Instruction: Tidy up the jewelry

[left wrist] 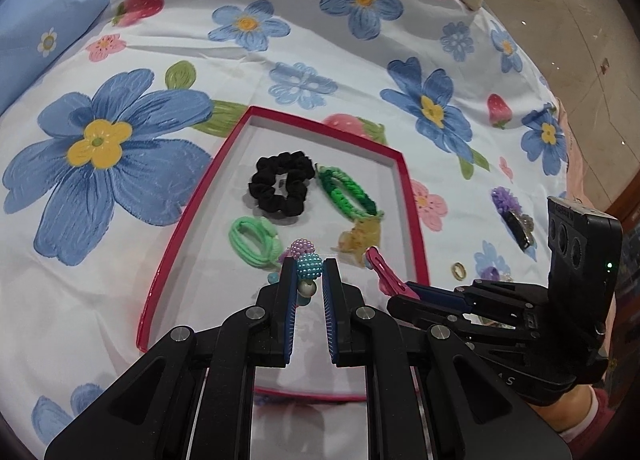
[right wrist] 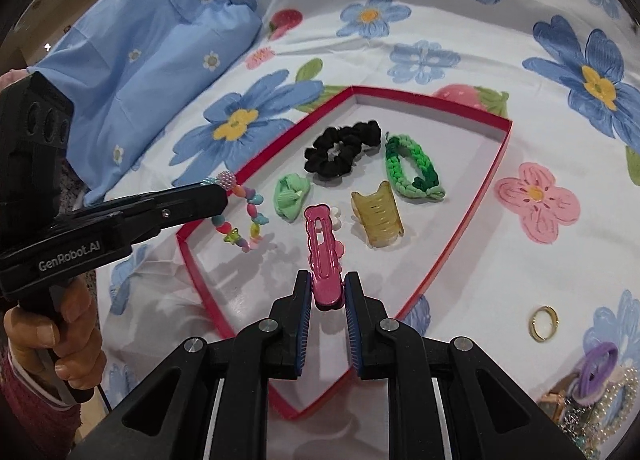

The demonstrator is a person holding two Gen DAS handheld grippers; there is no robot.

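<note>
A red-rimmed white tray point(left wrist: 412, 195) point(right wrist: 505, 147) lies on the flowered bedspread. In it are a black scrunchie point(left wrist: 280, 187) point(right wrist: 340, 151), a braided green band point(left wrist: 347, 191) point(right wrist: 412, 173), a pale green hair tie point(left wrist: 252, 242) point(right wrist: 291, 195) and an amber claw clip point(left wrist: 360, 240) point(right wrist: 378, 215). My left gripper point(left wrist: 310, 266) point(right wrist: 222, 189) is shut on a colourful bead bracelet point(left wrist: 309, 264) point(right wrist: 244, 215) that dangles over the tray's left side. My right gripper point(right wrist: 328, 286) point(left wrist: 404, 288) is shut on a pink hair clip point(right wrist: 322, 256) point(left wrist: 382, 270) above the tray's near part.
A gold ring point(left wrist: 459, 271) point(right wrist: 543, 323) lies on the bedspread right of the tray. A purple hair tie point(right wrist: 598, 368) and tangled pearl jewelry point(right wrist: 580, 412) sit at the right edge. A blue pillow point(right wrist: 152, 59) lies at the back left. A hand point(right wrist: 68, 336) grips the left handle.
</note>
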